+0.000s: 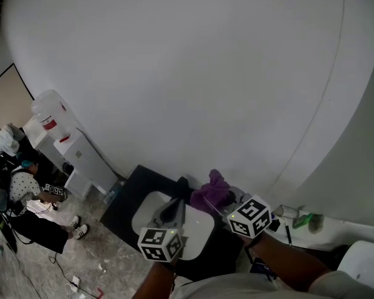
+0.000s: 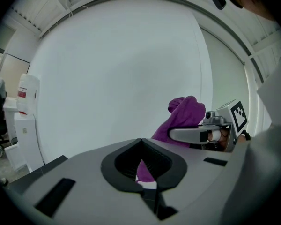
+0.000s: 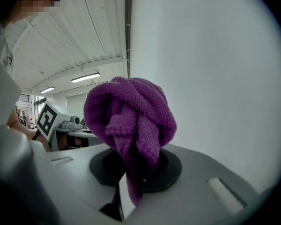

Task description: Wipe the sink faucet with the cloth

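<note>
Cloth: purple, bunched into a loose ball, held up in front of the white wall and above the back of the sink.
Right gripper: fingers clamped on the lower tail of the cloth, the bulk of it standing above them.
Left gripper: fingers closed together with nothing gripped. The purple seen past them is the cloth in the other gripper, just off to the right.
Sink: white basin set in a dark bench, directly under both grippers.
Faucet: probably the small dark upright shape at the back of the basin, just beside the cloth. Too small in the head view to be sure, and absent from both gripper views.
Done: cloth in a firm grip and up at the sink.
Left: the whole wipe, judging by no clear contact between cloth and faucet.
Next need: lower the cloth onto the faucet body and rub along it.
</note>
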`<state>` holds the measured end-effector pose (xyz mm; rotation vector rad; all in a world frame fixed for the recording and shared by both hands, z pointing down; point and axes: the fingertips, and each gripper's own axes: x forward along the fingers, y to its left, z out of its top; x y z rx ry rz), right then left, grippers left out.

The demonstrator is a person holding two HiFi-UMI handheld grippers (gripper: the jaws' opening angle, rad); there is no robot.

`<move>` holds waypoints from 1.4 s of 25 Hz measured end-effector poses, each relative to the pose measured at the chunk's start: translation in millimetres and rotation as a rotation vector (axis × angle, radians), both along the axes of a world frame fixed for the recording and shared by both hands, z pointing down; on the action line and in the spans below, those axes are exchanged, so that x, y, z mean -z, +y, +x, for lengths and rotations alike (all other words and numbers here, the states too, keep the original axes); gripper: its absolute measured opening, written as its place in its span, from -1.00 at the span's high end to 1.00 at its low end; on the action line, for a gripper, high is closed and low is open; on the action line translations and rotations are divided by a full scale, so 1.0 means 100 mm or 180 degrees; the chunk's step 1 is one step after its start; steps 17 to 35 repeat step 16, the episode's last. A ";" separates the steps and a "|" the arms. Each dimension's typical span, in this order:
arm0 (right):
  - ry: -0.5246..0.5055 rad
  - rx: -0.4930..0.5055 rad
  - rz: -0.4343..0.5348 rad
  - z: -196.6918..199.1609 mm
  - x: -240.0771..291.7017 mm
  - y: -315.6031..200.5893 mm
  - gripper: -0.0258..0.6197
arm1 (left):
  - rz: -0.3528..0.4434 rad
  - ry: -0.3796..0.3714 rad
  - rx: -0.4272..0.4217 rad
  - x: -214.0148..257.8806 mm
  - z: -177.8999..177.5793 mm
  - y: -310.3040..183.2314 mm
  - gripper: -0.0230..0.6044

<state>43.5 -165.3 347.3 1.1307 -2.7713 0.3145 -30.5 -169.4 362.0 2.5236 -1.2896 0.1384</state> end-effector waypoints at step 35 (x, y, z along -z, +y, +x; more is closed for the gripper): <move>-0.0039 -0.0029 -0.0010 0.03 0.00 0.01 0.78 | -0.0043 0.0026 0.0005 -0.03 0.00 0.02 0.91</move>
